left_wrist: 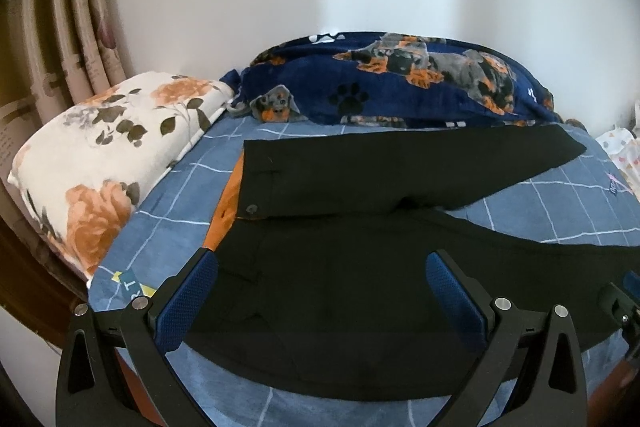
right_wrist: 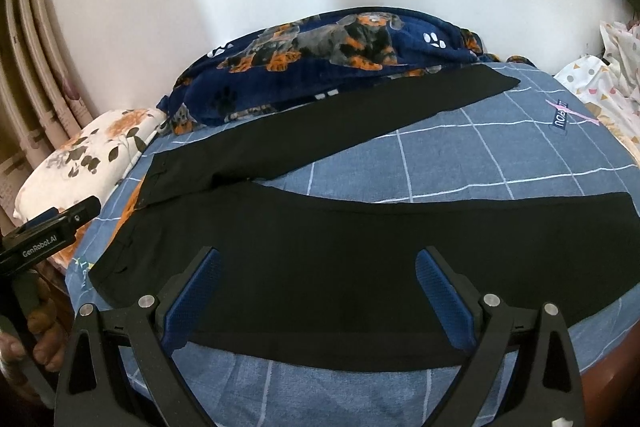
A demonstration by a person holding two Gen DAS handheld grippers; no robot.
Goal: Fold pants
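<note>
Black pants (left_wrist: 360,259) lie spread flat on the bed (left_wrist: 560,195), legs splayed apart, waistband toward the pillow (left_wrist: 100,155). Left gripper (left_wrist: 320,291) and right gripper (right_wrist: 316,287) hover above the near leg, fingers spread, holding nothing. Risk: pinching one fabric layer only, or uneven lifts, likely skews the fold.

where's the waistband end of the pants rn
In both views the waistband lies at the left end of the black pants, nearest the floral pillow, on the blue checked sheet.
</note>
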